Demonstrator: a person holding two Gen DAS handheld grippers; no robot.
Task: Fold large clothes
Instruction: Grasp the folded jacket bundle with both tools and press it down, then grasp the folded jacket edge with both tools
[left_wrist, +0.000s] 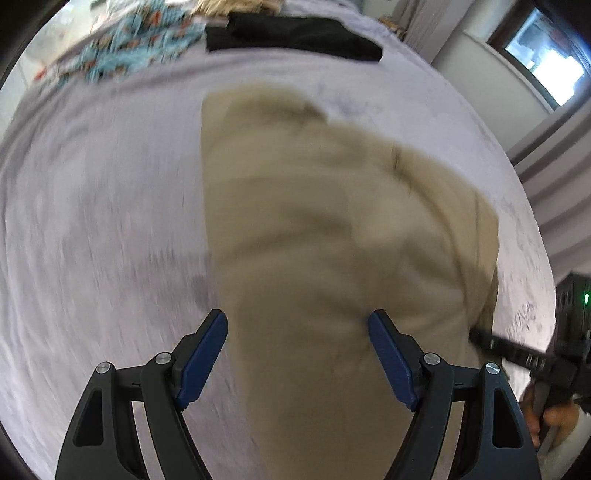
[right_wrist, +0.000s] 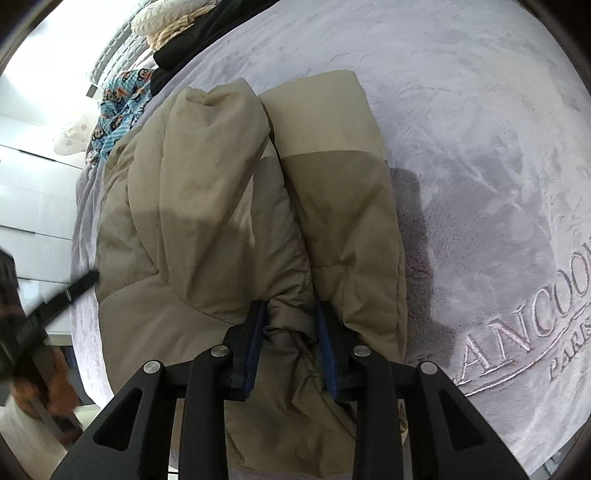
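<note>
A tan puffer jacket (right_wrist: 236, 206) lies partly folded on a lavender plush bedspread (right_wrist: 480, 155), its two padded sleeves laid side by side over the body. The right gripper (right_wrist: 291, 314) points steeply down with its jaws narrow, a bunched fold of the jacket between the blue pads. The left gripper (left_wrist: 297, 325) hangs above the jacket (left_wrist: 332, 229), jaws wide and gripping nothing. At the bed's far edge lie a black garment (left_wrist: 291, 37) and a blue cartoon-print cloth (left_wrist: 136, 44).
</note>
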